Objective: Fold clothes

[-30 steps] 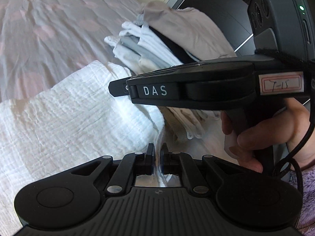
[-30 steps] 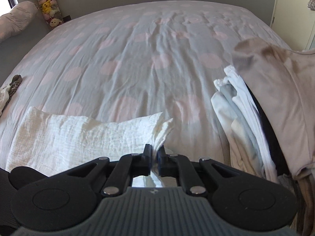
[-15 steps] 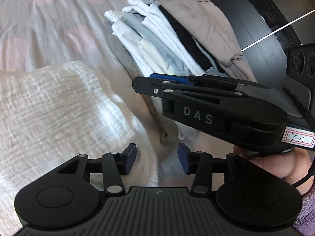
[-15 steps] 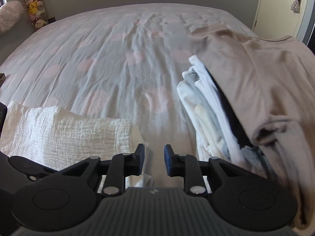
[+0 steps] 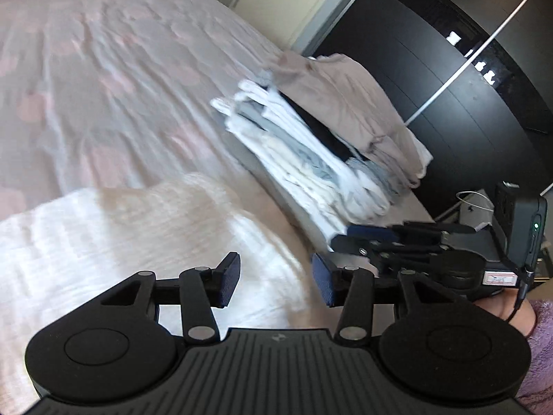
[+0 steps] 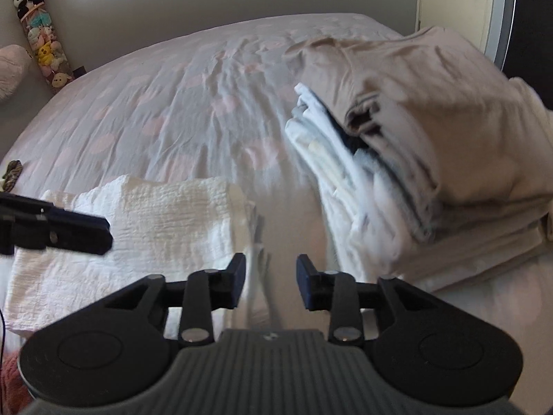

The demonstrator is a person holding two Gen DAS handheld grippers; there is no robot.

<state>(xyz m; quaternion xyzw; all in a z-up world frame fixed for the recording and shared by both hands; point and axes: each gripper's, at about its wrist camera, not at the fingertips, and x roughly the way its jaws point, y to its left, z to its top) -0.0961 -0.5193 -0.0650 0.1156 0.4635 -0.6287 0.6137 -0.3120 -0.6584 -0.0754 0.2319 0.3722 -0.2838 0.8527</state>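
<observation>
A folded white crinkled cloth lies on the bed; it also shows in the right wrist view. My left gripper is open and empty above the cloth's right edge. My right gripper is open and empty just past the cloth's right corner. The right gripper appears at the right of the left wrist view. The left gripper's fingers reach in from the left of the right wrist view.
A stack of folded clothes, topped by a beige garment, sits to the right on the bed. A dark wardrobe stands beyond the bed edge. Stuffed toys hang at the far left wall.
Both grippers were shut on the white cloth's corner a second ago; both have opened, let it go and drawn back. The cloth now rests folded on the bed.
</observation>
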